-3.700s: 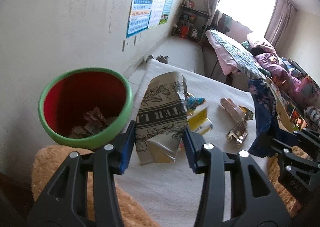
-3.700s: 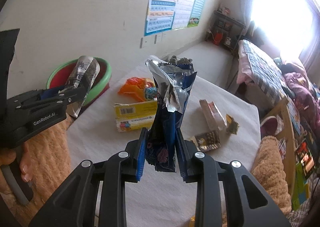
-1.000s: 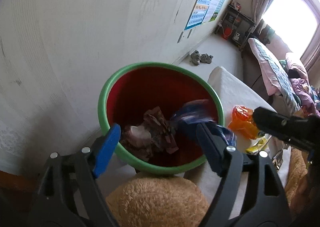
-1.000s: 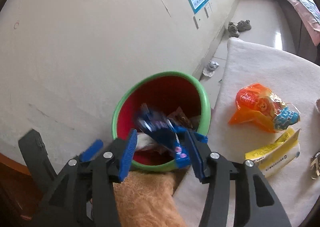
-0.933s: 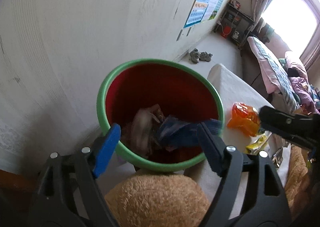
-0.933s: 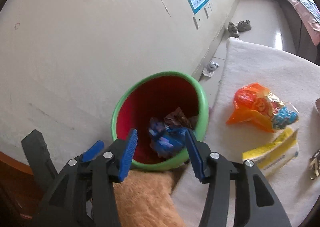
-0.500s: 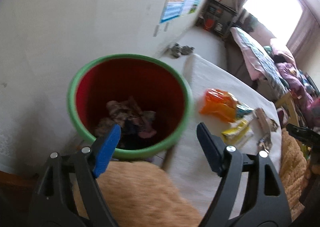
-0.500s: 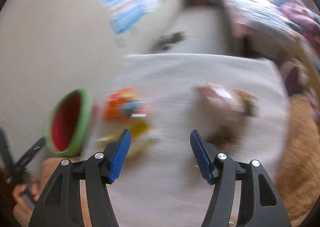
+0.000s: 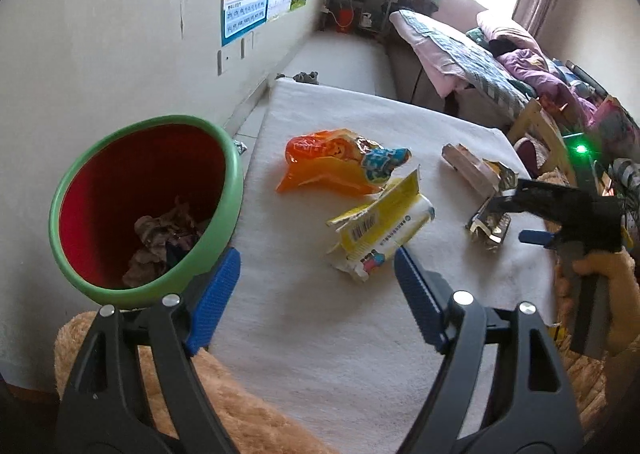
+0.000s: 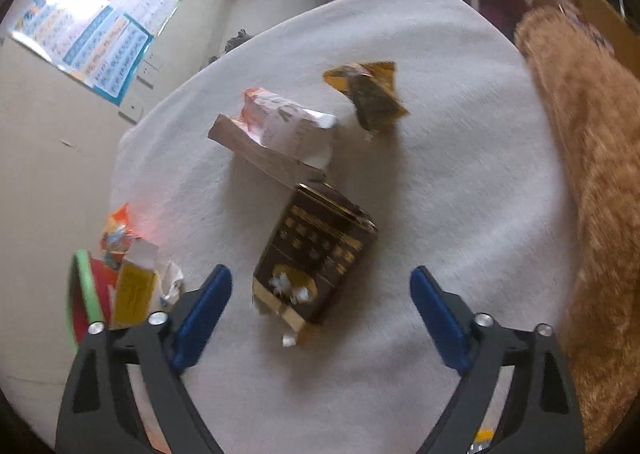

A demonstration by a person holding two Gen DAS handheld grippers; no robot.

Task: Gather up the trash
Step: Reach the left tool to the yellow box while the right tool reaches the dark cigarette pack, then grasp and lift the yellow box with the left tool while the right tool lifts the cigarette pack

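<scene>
I see a white-covered surface [image 9: 320,334] carrying an orange bag [image 9: 336,165], yellow packet [image 9: 380,225], dark box [image 10: 316,250] and pale carton [image 10: 276,129].

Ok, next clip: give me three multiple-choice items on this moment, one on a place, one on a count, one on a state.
1. Where is the green-rimmed red bin relative to the white-covered table?
A. beside the table's wall-side edge
B. on the middle of the table
C. on the bed

2. How many pieces of trash lie on the table?
A. two
B. five
C. eight

3. What is between the fingers of the right gripper?
A. a blue wrapper, clamped
B. nothing is gripped; the jaws are opening above the dark brown box
C. the orange snack bag, clamped

Answers:
1 A: the bin stands off the table's edge, next to the wall.
2 B: orange bag, yellow packet, pink-white carton, brown box, gold wrapper.
3 B: the pads stand wide of the box, touching nothing.
</scene>
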